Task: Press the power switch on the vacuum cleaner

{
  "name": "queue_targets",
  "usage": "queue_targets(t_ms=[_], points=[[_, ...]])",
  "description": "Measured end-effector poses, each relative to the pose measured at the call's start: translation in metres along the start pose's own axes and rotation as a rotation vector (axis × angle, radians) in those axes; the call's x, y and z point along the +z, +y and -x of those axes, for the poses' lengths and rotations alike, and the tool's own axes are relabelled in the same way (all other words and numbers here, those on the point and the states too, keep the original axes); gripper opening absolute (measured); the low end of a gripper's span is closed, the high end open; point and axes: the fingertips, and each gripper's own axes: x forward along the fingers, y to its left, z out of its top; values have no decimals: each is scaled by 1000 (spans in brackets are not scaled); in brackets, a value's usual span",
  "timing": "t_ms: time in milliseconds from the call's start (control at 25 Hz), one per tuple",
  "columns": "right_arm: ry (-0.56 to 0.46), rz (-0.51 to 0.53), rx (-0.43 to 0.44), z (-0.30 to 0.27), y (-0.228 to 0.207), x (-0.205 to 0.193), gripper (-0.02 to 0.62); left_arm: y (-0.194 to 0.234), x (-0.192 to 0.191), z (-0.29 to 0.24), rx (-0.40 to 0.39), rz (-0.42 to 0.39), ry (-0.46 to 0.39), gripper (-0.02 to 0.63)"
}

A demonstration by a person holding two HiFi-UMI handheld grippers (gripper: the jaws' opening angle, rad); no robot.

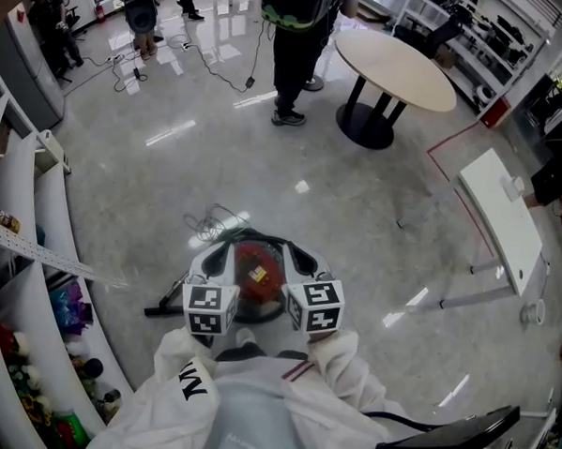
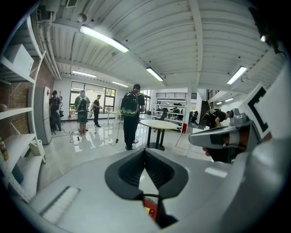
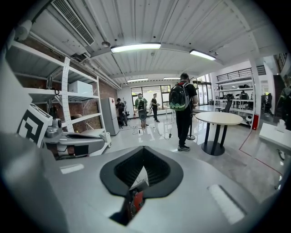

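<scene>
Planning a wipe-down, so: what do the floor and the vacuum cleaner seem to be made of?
Floor: grey, likely polished stone or epoxy, with a high gloss; bright reflections streak it.
Vacuum cleaner: probably moulded plastic, a red body inside a black rim, smooth with a slight sheen. It is partly hidden, so this is unsure.

The floor point(image 1: 265, 162) is polished grey, glossy enough to throw back the ceiling lights as pale streaks. A round table point(image 1: 394, 70) with a pale top stands on a dark pedestal toward the middle of the room. A thin red line point(image 1: 435, 147) is marked on the floor beside it, running on toward a long white bench point(image 1: 502, 216). White open shelves point(image 1: 24, 205) line the left side (their lower levels crowded with small colourful things). Overhead, tube lights point(image 3: 135, 47) hang from a ribbed white ceiling point(image 2: 182, 41). Tall windows point(image 2: 109, 98) brighten the far end, near a brick wall point(image 3: 105, 90). Black cables point(image 1: 214, 70) trail over the floor there.
</scene>
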Motion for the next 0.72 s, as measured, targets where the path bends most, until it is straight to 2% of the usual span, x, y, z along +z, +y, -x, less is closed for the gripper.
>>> queue_targets(t_ms=[360,720], points=[[-6,-4,48,38,2,-16,0,-33,-11,30,38,-9,10,0],[6,-14,45,117,-18,-55,0,-103,-37,67,41,-4,16,0]])
